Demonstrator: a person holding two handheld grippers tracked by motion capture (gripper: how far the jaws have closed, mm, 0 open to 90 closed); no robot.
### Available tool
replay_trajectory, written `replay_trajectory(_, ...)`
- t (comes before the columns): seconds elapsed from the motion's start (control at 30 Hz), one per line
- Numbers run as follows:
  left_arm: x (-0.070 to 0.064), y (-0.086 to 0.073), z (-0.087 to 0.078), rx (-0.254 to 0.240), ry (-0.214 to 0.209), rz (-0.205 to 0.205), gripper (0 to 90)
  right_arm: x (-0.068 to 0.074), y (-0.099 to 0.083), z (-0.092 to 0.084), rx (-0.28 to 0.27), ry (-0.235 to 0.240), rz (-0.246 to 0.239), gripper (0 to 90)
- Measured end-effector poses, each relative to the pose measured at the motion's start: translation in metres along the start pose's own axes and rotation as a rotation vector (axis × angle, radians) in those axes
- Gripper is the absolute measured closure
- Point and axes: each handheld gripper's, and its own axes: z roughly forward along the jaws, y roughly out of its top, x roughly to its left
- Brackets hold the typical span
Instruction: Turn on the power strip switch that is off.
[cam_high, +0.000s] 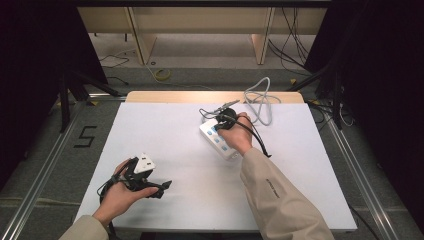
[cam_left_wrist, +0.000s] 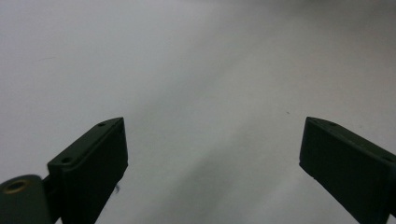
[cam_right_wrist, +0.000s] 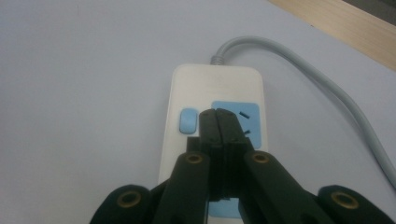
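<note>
A white power strip with blue socket panels lies right of the table's middle. Its grey cable runs off toward the back. My right gripper is shut with nothing between its jaws. Its tips are over the edge of a blue socket panel, just right of the blue switch; I cannot tell if they touch. My left gripper is held near the front left, jaws wide open over the bare white surface.
A white sheet covers the table, with a wooden strip along the far edge. The cable coils in loops at the back right. Floor cables and table legs lie beyond the table.
</note>
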Motion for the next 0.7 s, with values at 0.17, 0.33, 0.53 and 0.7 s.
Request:
replay_trajectory(0.17,0.0,0.0,0.0,-0.002,0.0,0.003,7.5,0.001,0.002,0.003,0.003,0.001,-0.009,90.0)
replay_trajectory(0.33,0.0,0.0,0.0,0.0,0.0,0.003,7.5,0.002,0.003,0.007,0.005,0.004,-0.012,90.0)
replay_trajectory(0.53,0.0,0.0,0.0,-0.001,-0.001,0.002,7.5,0.004,0.005,0.011,0.014,0.012,-0.012,90.0)
replay_trajectory(0.7,0.0,0.0,0.0,-0.002,-0.002,0.003,7.6,0.006,0.005,0.015,0.024,0.016,-0.008,90.0)
